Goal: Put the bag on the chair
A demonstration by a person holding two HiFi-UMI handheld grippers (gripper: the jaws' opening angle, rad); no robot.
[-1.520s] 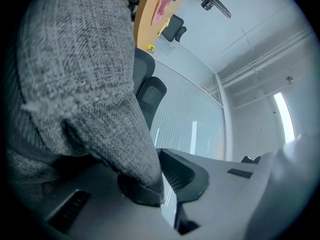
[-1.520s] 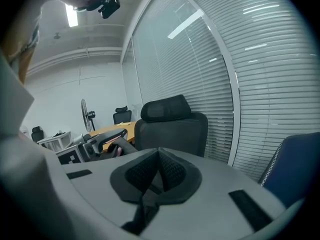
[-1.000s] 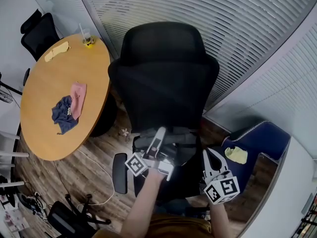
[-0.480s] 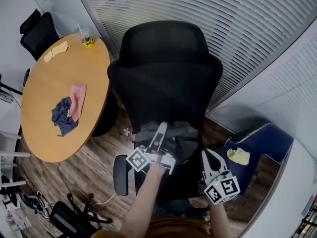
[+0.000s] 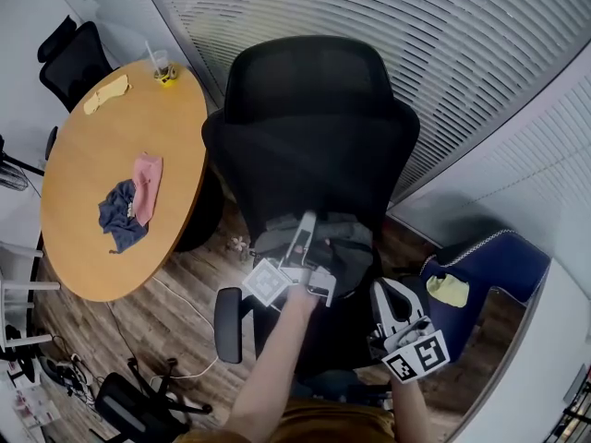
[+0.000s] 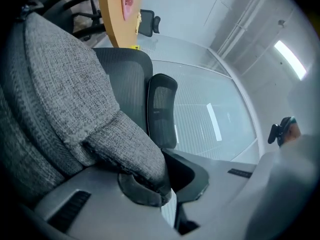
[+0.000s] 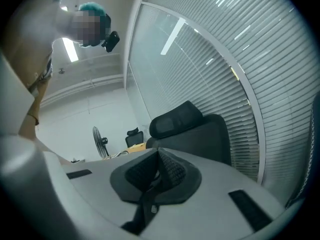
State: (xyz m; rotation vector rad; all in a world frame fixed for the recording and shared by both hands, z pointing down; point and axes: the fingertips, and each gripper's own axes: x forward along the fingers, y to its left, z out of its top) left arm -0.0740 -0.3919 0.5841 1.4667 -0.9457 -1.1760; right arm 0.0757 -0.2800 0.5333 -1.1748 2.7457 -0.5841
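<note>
A black office chair (image 5: 314, 146) stands in the middle of the head view, its backrest toward the blinds. A grey woven bag (image 5: 340, 245) lies on its seat. My left gripper (image 5: 305, 227) reaches over the seat from the front and is shut on a fold of that bag. In the left gripper view the bag (image 6: 65, 84) fills the left side, and its fold runs into the left gripper (image 6: 160, 194). My right gripper (image 5: 381, 291) hovers at the seat's right edge. Its pads meet in the right gripper view (image 7: 159, 166), pinching a black strap (image 7: 146, 205) that hangs below them.
A round wooden table (image 5: 83, 247) at the left carries blue (image 5: 120, 212), pink (image 5: 145, 183) and yellow (image 5: 106, 95) cloths and a cup (image 5: 162, 67). A blue armchair (image 5: 494, 252) stands at the right. Blinds line the wall behind the chair. Cables lie on the floor at the lower left.
My left gripper has carried the bag a little further onto the seat, toward the backrest, and has rolled slightly. The right gripper has hardly moved.
</note>
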